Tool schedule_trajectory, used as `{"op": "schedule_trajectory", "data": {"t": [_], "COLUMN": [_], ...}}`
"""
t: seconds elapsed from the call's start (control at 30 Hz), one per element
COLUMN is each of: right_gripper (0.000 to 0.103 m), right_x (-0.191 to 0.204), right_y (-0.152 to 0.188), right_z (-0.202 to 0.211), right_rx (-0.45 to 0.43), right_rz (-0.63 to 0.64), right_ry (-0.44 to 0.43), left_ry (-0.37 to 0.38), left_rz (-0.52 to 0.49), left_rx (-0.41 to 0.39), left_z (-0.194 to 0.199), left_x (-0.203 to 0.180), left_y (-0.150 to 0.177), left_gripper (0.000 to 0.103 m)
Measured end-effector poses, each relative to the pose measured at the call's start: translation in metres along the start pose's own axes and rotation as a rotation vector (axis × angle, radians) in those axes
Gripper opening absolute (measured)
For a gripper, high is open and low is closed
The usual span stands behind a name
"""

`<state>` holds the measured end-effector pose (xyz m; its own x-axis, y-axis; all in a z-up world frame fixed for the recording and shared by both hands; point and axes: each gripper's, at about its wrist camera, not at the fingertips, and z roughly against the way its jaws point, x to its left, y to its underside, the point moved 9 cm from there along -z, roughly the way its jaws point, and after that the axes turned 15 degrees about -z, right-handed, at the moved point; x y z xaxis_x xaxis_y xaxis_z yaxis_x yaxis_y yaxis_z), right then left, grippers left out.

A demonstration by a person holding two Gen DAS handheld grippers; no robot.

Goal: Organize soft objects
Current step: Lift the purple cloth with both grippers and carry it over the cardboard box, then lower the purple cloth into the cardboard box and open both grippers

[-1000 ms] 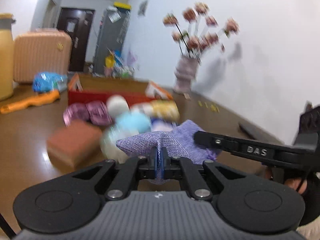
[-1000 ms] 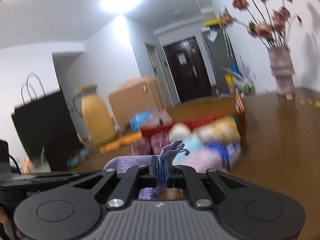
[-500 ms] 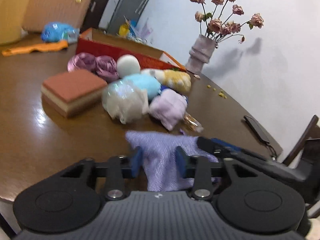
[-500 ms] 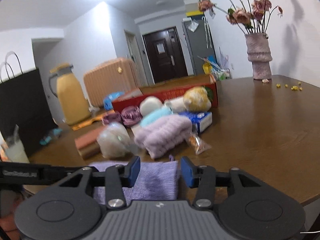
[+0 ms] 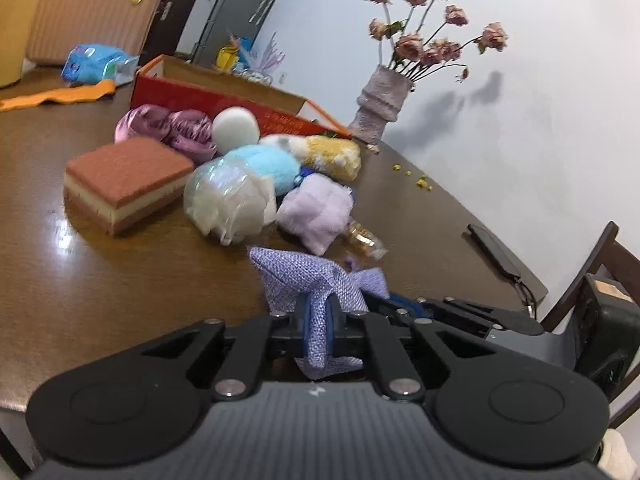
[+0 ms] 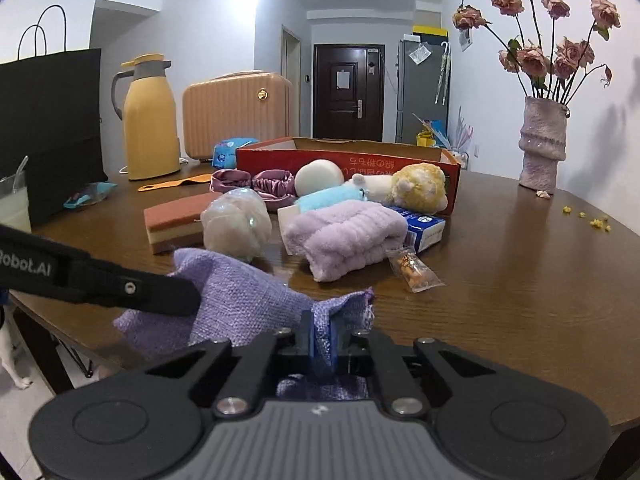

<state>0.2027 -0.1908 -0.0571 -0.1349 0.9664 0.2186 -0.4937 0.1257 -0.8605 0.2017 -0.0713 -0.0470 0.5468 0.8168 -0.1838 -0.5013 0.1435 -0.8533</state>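
Both tools (image 5: 320, 322) (image 6: 321, 336) pinching purple cloth (image 6: 244, 300) between pads.

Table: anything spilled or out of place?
Yes. Small yellow bits lie scattered on the table right of the vase, with a fallen petal at its base. A snack packet lies loose beside the towel.

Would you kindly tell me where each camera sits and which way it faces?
Left wrist: on the left hand-held gripper, facing across the table toward vase; its fingers pinch the purple bag.
Right wrist: on the right hand-held gripper, facing the door; it pinches the same bag.
Shared: bag, soft pile, red box, each other's gripper.
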Motion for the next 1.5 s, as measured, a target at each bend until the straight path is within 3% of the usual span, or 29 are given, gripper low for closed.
{"op": "schedule_trajectory", "data": {"t": [0.07, 0.2, 0.27, 0.37, 0.47, 0.57, 0.73, 0.83, 0.9, 0.93, 1.0, 1.07, 1.2, 1.37, 1.5], "right_gripper": [0.003, 0.004, 0.004, 0.004, 0.004, 0.004, 0.004, 0.012, 0.014, 0.018, 0.042, 0.045, 0.049, 0.058, 0.066], "right_x": [0.0, 0.01, 0.013, 0.02, 0.023, 0.027, 0.023, 0.022, 0.021, 0.02, 0.018, 0.011, -0.005, -0.027, -0.048], "right_y": [-0.014, -0.089, -0.132, -0.203, -0.254, -0.284, -0.291, -0.283, -0.276, -0.274, -0.271, -0.274, -0.297, -0.327, -0.334], "right_z": [0.003, 0.01, -0.004, -0.057, -0.131, -0.228, -0.358, -0.407, -0.421, -0.423, -0.419, -0.41, -0.37, -0.289, -0.214], "right_rx": [0.0, -0.117, -0.142, -0.141, -0.066, 0.058, 0.243, 0.307, 0.346, 0.351, 0.352, 0.34, 0.28, 0.166, 0.094], "right_rz": [-0.048, -0.024, -0.01, 0.047, 0.024, 0.027, -0.035, -0.068, -0.103, -0.114, -0.122, -0.124, -0.112, -0.07, -0.069], "right_ry": [-0.057, -0.128, -0.163, -0.177, -0.174, -0.132, -0.052, -0.03, -0.037, -0.043, -0.063, -0.073, -0.037, -0.013, 0.004], "left_ry": [0.016, 0.047, 0.05, 0.008, -0.057, -0.111, -0.236, -0.317, -0.33, -0.317, -0.305, -0.319, -0.34, -0.364, -0.377], "left_rz": [-0.012, -0.043, -0.058, -0.114, -0.127, -0.124, -0.111, -0.135, -0.14, -0.129, -0.13, -0.146, -0.143, -0.164, -0.173], "left_rx": [-0.036, -0.132, -0.158, -0.168, -0.098, 0.001, 0.186, 0.264, 0.274, 0.264, 0.224, 0.201, 0.163, 0.086, 0.042], "left_z": [0.005, 0.007, -0.004, -0.038, -0.097, -0.159, -0.255, -0.287, -0.29, -0.288, -0.279, -0.264, -0.231, -0.166, -0.11], "left_x": [0.001, 0.021, 0.04, 0.078, 0.133, 0.187, 0.267, 0.29, 0.296, 0.297, 0.291, 0.29, 0.272, 0.239, 0.208], "left_y": [-0.02, -0.09, -0.136, -0.198, -0.246, -0.272, -0.271, -0.262, -0.26, -0.261, -0.266, -0.271, -0.287, -0.302, -0.299], "left_gripper": [0.008, 0.008, 0.008, 0.008, 0.008, 0.008, 0.008, 0.01, 0.012, 0.015, 0.021, 0.031, 0.042, 0.065, 0.075]}}
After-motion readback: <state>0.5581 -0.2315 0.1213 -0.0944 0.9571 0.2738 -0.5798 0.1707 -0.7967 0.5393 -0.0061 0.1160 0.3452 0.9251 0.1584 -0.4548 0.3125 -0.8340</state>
